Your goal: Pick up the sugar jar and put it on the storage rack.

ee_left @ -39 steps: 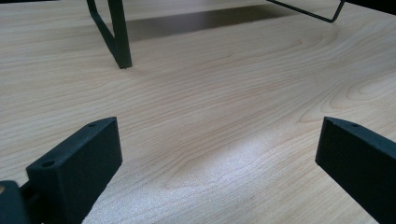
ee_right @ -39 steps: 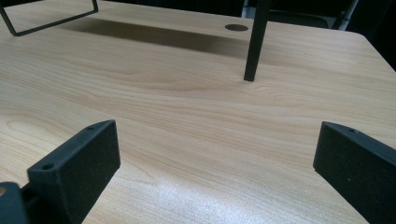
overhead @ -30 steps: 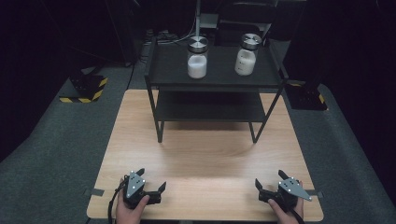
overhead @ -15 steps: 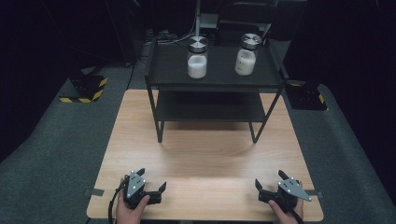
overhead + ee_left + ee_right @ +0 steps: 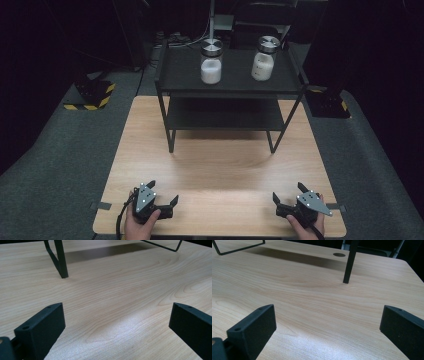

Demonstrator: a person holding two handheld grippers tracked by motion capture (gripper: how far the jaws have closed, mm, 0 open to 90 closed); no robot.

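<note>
High view: two gaping tools, left tool and right tool; two jars on one rack.

The room around the worktop is very dim, almost black at the top and sides of the high view. Light falls from above on the pale wood, leaving a soft bright patch near its middle. The shelf casts a dark shadow under itself and a fainter one toward the near side. The high view is soft and slightly grainy. In both gripper views the wood grain is sharp, with a pale sheen low in the frame, and the near black jaws are a little blurred.
</note>
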